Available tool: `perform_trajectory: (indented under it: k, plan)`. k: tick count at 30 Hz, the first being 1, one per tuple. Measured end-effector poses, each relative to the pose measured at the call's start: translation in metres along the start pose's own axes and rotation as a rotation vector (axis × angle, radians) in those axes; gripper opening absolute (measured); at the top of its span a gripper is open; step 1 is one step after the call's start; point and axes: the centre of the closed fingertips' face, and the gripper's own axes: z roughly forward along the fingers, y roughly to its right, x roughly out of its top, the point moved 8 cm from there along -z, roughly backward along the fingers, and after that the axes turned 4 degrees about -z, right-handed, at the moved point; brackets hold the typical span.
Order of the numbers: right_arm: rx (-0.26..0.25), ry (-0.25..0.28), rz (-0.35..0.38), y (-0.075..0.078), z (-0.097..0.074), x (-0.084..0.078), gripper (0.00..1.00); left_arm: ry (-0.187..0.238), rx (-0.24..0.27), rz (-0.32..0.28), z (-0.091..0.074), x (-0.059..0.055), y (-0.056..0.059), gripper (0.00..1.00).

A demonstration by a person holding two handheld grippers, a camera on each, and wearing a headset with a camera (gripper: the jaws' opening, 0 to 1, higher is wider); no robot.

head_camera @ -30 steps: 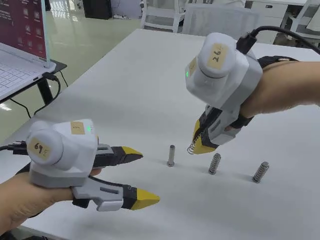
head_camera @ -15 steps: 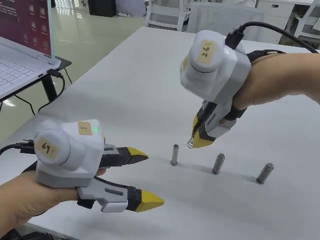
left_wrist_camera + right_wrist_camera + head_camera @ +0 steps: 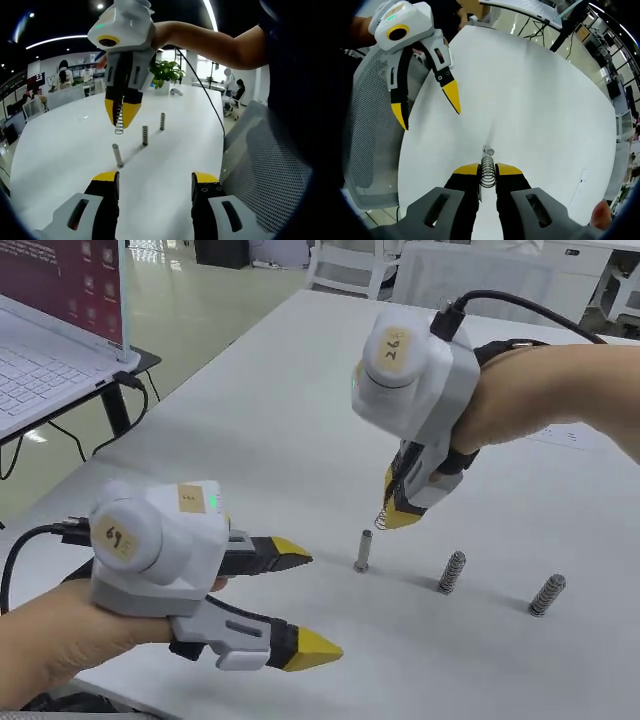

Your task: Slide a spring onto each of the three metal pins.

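Three short metal pins stand in a row on the white table (image 3: 260, 420). The left pin (image 3: 363, 551) is bare; the middle pin (image 3: 452, 572) and the right pin (image 3: 547, 595) each carry a spring. My right gripper (image 3: 392, 516) is shut on a spring (image 3: 381, 518) that hangs just above and to the right of the bare pin. In the right gripper view the spring (image 3: 487, 172) sits between the yellow tips, the pin (image 3: 488, 150) just beyond it. My left gripper (image 3: 303, 602) is open and holds nothing, low at the front left. In the left gripper view the bare pin (image 3: 117, 155) stands under the spring (image 3: 119, 119).
An open laptop (image 3: 50, 330) sits on a side stand at the far left, with cables under it. White chairs (image 3: 455, 275) stand beyond the table's far edge. A mesh chair (image 3: 370, 130) is beside the table near the left gripper.
My right gripper has carried the spring leftward and a little lower, closer to the bare pin. The head camera has shifted, so the whole scene sits further right. My left gripper stays open.
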Motion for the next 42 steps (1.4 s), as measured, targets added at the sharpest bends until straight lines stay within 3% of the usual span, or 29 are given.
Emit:
perform_trajectory:
  k: [25, 42]
  plan:
    - [0.061, -0.057, -0.012, 0.017, 0.031, 0.007, 0.09, 0.019, -0.004, -0.005, -0.001, -0.002, -0.003, 0.52]
    - [0.072, -0.062, -0.012, 0.019, 0.034, 0.012, 0.09, 0.023, -0.006, -0.001, -0.002, -0.002, -0.003, 0.51]
